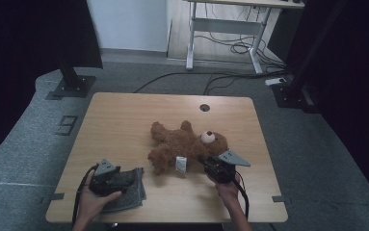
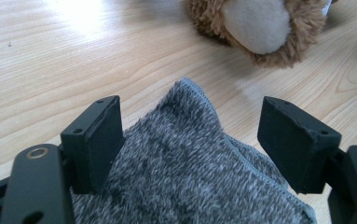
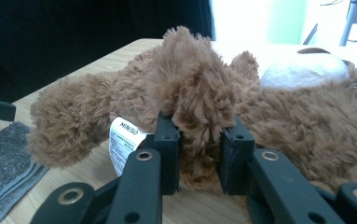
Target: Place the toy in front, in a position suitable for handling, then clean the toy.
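Observation:
A brown teddy bear [image 1: 187, 144] lies on its back in the middle of the wooden table [image 1: 124, 115], with a white label [image 1: 180, 164] at its side. My right gripper [image 1: 210, 166] reaches in from the front; in the right gripper view it [image 3: 199, 149] is shut on a furry limb of the bear [image 3: 190, 88]. A folded grey cloth [image 1: 129, 190] lies at the front left. My left gripper [image 1: 118, 176] sits over it; in the left gripper view its jaws [image 2: 190, 140] stand wide apart with the cloth [image 2: 190, 163] between them, pads clear of it. The bear's pale-soled paw [image 2: 260, 23] lies beyond.
A round cable hole [image 1: 204, 107] sits near the table's far edge. Behind the table stand a black post base [image 1: 71, 86] at the left, a white-legged desk [image 1: 225, 29] with loose cables on the floor, and another black base [image 1: 293, 94] at the right.

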A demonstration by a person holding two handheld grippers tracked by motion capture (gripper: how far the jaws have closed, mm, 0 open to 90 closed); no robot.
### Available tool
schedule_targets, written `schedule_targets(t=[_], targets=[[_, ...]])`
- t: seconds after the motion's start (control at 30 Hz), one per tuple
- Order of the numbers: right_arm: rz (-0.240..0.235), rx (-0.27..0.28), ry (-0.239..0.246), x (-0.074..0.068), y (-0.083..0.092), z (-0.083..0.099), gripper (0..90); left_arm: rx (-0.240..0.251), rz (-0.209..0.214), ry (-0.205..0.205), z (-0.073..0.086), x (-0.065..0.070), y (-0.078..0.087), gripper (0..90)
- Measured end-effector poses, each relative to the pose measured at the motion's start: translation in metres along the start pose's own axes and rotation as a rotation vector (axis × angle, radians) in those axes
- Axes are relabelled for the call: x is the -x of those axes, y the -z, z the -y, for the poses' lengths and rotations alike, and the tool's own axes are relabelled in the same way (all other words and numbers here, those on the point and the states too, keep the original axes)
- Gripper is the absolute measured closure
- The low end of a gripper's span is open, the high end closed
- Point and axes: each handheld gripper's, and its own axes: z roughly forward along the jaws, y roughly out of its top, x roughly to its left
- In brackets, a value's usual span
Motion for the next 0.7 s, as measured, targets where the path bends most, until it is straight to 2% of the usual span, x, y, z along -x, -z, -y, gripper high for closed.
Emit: schedule_targets(t=[0.3, 0.57, 0.7], targets=[[-0.001, -0.006, 0.005, -0.001, 0.003, 0.004, 72.0, -0.097, -0.044, -0.044, 0.014, 0.01, -0.013, 22.7], [-0.001, -0.006, 0.006, 0.0, 0.004, 0.004, 71.8, -0.09, -0.047, -0.035, 0.016, 0.01, -0.013, 21.9], [-0.001, -0.006, 0.007, 0.0, 0.004, 0.004, 71.7, -0.109, -0.055, -0.039, 0.018, 0.01, -0.017, 21.9]])
